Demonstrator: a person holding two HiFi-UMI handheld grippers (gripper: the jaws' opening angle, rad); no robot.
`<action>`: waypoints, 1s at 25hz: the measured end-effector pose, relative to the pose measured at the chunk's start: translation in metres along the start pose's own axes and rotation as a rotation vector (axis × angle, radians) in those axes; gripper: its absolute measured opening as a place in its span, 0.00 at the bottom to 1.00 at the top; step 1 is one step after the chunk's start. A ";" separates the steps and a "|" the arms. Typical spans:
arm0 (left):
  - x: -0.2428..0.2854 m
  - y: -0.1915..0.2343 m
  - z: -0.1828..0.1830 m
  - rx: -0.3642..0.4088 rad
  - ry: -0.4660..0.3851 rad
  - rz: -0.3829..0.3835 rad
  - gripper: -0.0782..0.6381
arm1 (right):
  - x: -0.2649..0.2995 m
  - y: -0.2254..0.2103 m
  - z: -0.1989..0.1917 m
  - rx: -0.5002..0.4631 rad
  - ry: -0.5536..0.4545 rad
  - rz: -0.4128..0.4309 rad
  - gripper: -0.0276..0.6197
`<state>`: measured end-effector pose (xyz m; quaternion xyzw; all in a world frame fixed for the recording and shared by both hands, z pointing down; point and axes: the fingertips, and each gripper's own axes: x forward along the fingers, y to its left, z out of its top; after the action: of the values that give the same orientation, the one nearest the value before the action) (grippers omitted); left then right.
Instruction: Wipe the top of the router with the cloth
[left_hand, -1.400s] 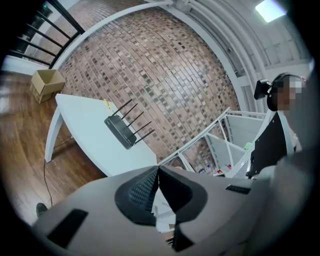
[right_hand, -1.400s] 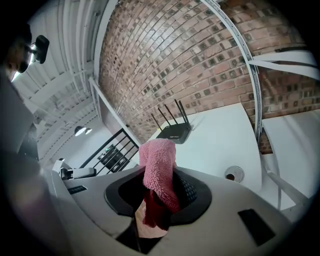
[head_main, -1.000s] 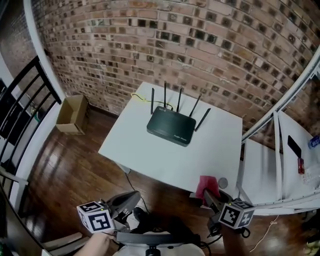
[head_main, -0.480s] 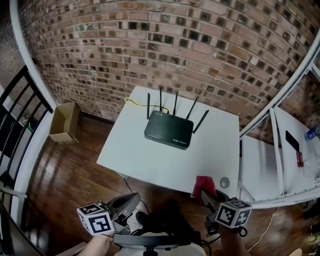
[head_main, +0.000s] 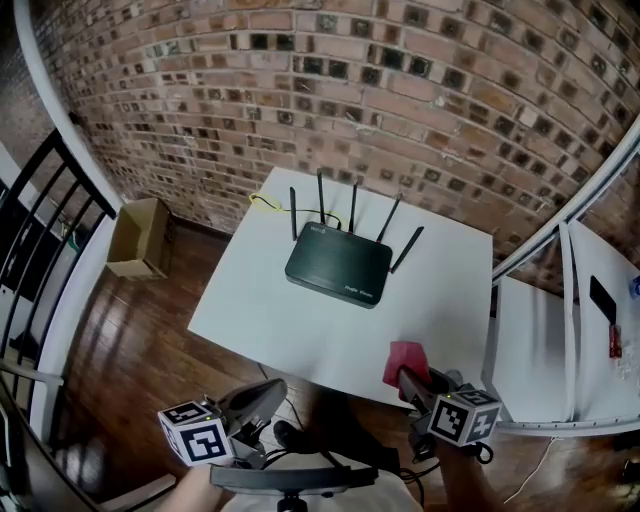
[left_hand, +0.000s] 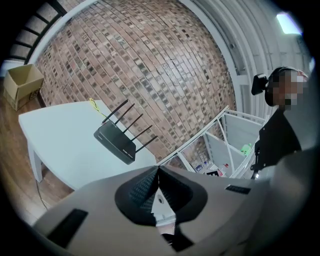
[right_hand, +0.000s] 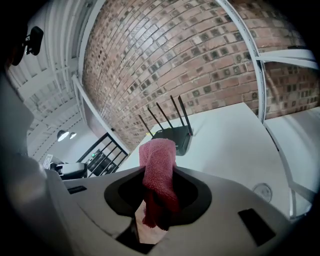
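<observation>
Right gripper (head_main: 413, 382) at the bottom right of the head view, jaws clamped on the red cloth (head_main: 406, 360); the cloth sticks up out of the jaws and folds over at the top (right_hand: 159, 180)

Left gripper (head_main: 262, 398) at bottom left, jaws together, tips meeting, nothing between them (left_hand: 158, 172)

Router (head_main: 338, 265) sits flat on the white table (head_main: 250, 310), centre of frame, well apart from both grippers and above them in the picture; cloth not touching it

Router's long axis runs upper left to lower right in the head view; five antennas stand along its far edge, toward the brick wall (head_main: 420, 90), printed front edge faces the grippers; yellow cable (head_main: 262, 198) behind it

Right gripper view: router (right_hand: 172, 136) is just behind the cloth's top

Cardboard box (head_main: 137, 238) on the wood floor at left, top open, contents can't be made out
</observation>
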<state>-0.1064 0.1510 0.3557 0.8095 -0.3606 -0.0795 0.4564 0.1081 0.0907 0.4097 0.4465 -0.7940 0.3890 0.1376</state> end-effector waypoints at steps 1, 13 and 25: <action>0.010 0.002 0.002 0.000 -0.001 0.005 0.11 | 0.006 -0.006 0.005 -0.006 0.006 0.007 0.25; 0.119 0.015 0.020 -0.015 0.016 0.060 0.11 | 0.062 -0.092 0.064 -0.015 0.065 0.055 0.25; 0.175 0.038 0.029 -0.004 0.018 0.149 0.11 | 0.109 -0.148 0.087 -0.021 0.127 0.107 0.25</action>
<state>-0.0119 0.0042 0.4039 0.7801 -0.4156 -0.0390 0.4660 0.1786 -0.0836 0.4870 0.3764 -0.8104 0.4150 0.1711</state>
